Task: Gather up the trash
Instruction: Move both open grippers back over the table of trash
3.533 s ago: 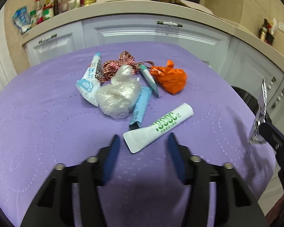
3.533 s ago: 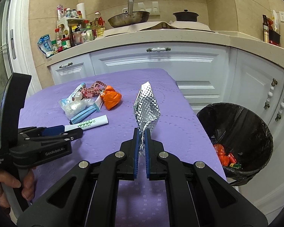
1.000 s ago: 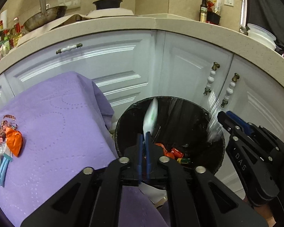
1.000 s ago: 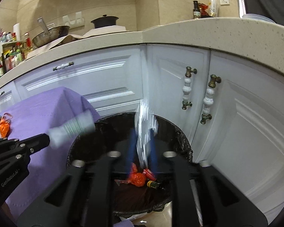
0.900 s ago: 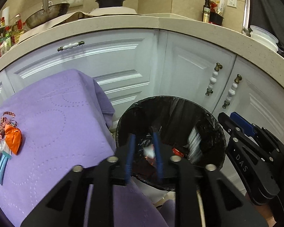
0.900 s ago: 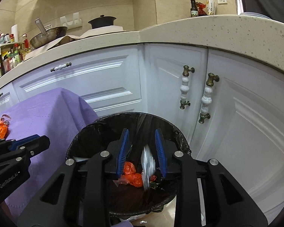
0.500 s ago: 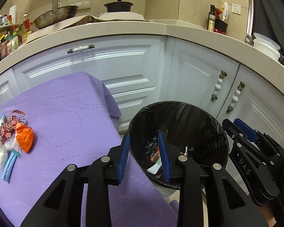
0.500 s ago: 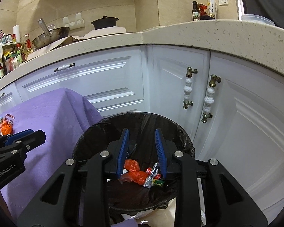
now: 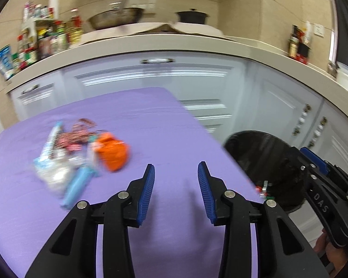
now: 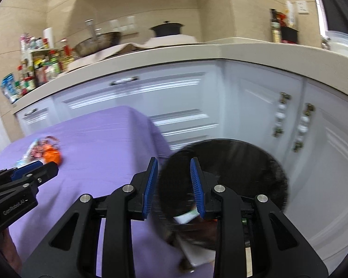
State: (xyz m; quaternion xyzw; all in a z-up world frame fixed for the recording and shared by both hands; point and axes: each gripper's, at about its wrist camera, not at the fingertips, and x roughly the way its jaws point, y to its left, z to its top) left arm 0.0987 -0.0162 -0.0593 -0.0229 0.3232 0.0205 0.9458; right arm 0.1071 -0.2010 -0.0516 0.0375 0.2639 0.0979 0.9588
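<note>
A blurred pile of trash lies on the purple tablecloth (image 9: pixel 164 134): an orange bag (image 9: pixel 112 154), a clear plastic wad (image 9: pixel 54 173), a blue tube (image 9: pixel 77 184) and a checked ribbon (image 9: pixel 78 134). My left gripper (image 9: pixel 175 186) is open and empty above the cloth, to the right of the pile. My right gripper (image 10: pixel 173 181) is open and empty at the left rim of the black bin (image 10: pixel 255 159). The bin (image 9: pixel 264 155) holds dropped trash. The orange bag also shows in the right wrist view (image 10: pixel 51 155).
White cabinets (image 10: pixel 197 106) with knobbed handles stand behind the table and bin. The countertop (image 9: pixel 150 44) carries a wok, a black pot and a rack of bottles. The bin stands on the floor off the table's right edge.
Both grippers opened over the bin and dropped the white tube and the foil wrapper into it. Both have since swung left, the left one back over the table.
</note>
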